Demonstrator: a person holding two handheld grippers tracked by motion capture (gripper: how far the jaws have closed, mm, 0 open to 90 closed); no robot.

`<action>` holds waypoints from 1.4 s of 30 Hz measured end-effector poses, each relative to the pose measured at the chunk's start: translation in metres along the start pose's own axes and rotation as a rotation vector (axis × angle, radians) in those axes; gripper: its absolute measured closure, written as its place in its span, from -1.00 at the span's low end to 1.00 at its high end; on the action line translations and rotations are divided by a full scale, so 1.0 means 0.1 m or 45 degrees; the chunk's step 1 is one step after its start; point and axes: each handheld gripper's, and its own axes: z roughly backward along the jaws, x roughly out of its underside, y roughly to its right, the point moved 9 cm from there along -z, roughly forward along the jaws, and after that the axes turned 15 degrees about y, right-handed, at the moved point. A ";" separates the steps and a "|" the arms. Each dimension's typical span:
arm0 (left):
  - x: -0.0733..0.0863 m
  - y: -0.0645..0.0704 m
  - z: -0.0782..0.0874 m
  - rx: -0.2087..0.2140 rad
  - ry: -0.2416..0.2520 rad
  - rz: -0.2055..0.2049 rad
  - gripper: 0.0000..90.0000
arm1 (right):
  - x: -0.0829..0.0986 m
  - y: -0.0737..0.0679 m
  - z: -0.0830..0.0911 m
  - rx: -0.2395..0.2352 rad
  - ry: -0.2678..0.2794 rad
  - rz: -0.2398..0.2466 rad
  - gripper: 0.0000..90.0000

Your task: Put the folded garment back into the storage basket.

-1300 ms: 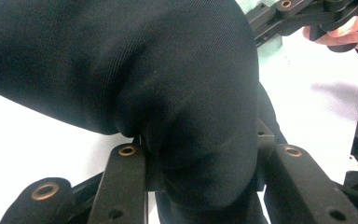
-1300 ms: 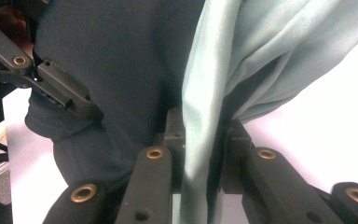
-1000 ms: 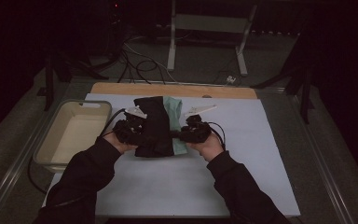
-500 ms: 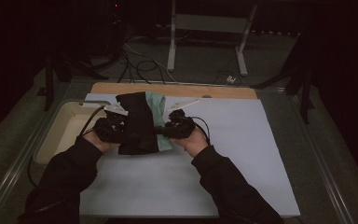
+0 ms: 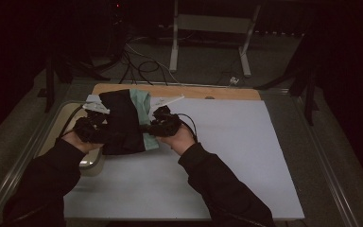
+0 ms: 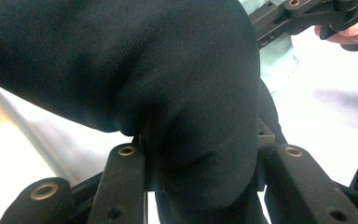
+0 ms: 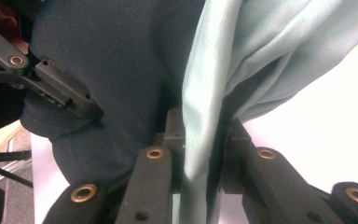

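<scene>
A folded black cloth [image 5: 120,123] with a pale green cloth [image 5: 142,106] against its right side hangs between my two grippers, over the left edge of the white mat [image 5: 227,156]. My left gripper [image 5: 105,135] is shut on the black cloth's left edge; in the left gripper view the black cloth [image 6: 168,84] bulges out between the jaws of that gripper [image 6: 200,144]. My right gripper [image 5: 146,130] grips the right edge. In the right gripper view the pale green cloth [image 7: 242,60] and the black cloth [image 7: 121,60] are pinched in my right gripper [image 7: 200,135].
A cream tray [image 5: 90,166] stands left of the mat, mostly hidden under the left forearm. A wooden board edge [image 5: 194,92] runs along the mat's far side. Cables [image 5: 146,66] and a metal stand [image 5: 175,42] lie on the floor beyond the table.
Both grippers have carried the black and green cloths leftward, from the mat's middle to its left edge beside the tray. The grips have held.
</scene>
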 end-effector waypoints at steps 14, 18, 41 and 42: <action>0.11 -0.24 0.40 -0.073 -0.009 0.014 0.37 | -0.15 -0.27 -0.38 -0.037 0.008 0.017 0.72; 0.16 -0.31 0.54 -0.082 0.001 0.021 0.37 | -0.19 -0.38 -0.50 -0.061 0.018 0.014 0.72; 0.41 -0.77 1.01 -0.152 0.022 0.050 0.36 | -0.29 -0.72 -1.12 -0.096 0.049 -0.002 0.72; 0.42 -0.79 1.03 -0.152 0.022 0.055 0.36 | -0.30 -0.74 -1.14 -0.096 0.054 -0.004 0.72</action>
